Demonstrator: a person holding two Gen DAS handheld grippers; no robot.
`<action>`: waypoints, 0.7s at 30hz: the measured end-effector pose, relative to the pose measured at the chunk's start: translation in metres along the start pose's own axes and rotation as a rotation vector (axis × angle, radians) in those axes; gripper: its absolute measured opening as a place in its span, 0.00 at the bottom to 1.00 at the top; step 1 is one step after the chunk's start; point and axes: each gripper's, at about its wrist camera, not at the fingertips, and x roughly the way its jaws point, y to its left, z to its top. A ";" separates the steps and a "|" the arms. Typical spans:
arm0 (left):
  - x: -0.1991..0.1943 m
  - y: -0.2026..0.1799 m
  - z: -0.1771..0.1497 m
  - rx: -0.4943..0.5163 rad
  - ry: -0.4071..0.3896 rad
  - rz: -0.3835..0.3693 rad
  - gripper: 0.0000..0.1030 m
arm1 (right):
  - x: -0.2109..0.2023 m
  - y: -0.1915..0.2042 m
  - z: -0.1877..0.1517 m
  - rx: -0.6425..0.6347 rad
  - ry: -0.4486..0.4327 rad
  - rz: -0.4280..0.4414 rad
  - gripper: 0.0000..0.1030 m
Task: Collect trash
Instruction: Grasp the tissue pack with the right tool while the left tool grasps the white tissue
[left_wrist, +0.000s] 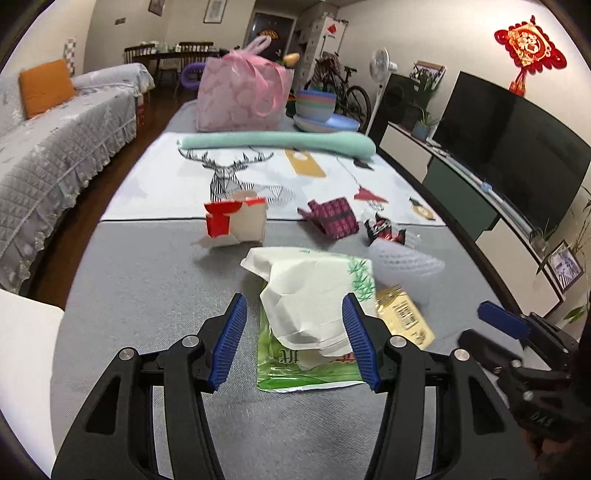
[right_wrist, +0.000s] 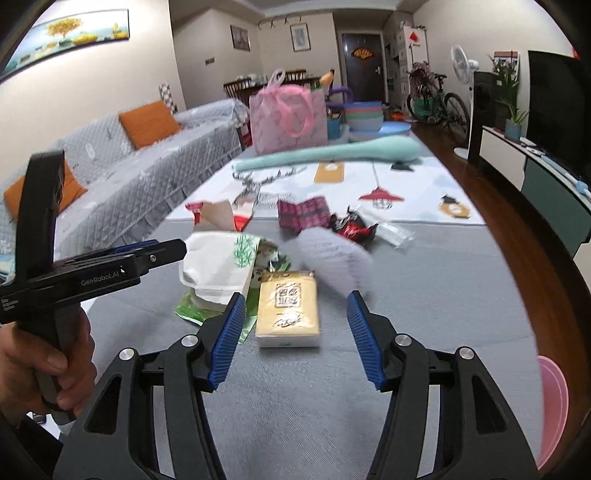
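Two grippers hover low over a grey mat strewn with litter.

From the left wrist camera, the left gripper has its blue-padded jaws apart, clasping nothing. Between and just beyond them lies a green tissue pack with crumpled white tissue spilling over its top; whether the right pad brushes the tissue I cannot tell. A yellow packet lies just right of it, and a white foam net sleeve lies beyond that. Farther off sit a torn red-and-white carton, a dark red patterned box and a black-and-red wrapper. At the far end stand a pink bag and a mint-green roll. The right gripper pokes in at the right edge.

From the right wrist camera, the right gripper also stands open and empty. The yellow packet lies flat between its fingers, nearer the left pad, touching neither that I can see. The tissue pack is to its left, the foam sleeve blurred behind. A hand grips the left gripper, seen side-on at the left.
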 end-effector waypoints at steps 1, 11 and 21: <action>0.003 0.002 0.000 -0.005 0.006 0.000 0.52 | 0.005 0.000 0.000 0.000 0.011 -0.001 0.57; 0.019 0.003 0.002 -0.029 0.040 -0.042 0.41 | 0.049 0.008 -0.007 -0.017 0.117 -0.029 0.60; 0.013 0.000 0.006 -0.021 0.026 -0.038 0.17 | 0.060 0.008 -0.008 -0.028 0.147 -0.046 0.60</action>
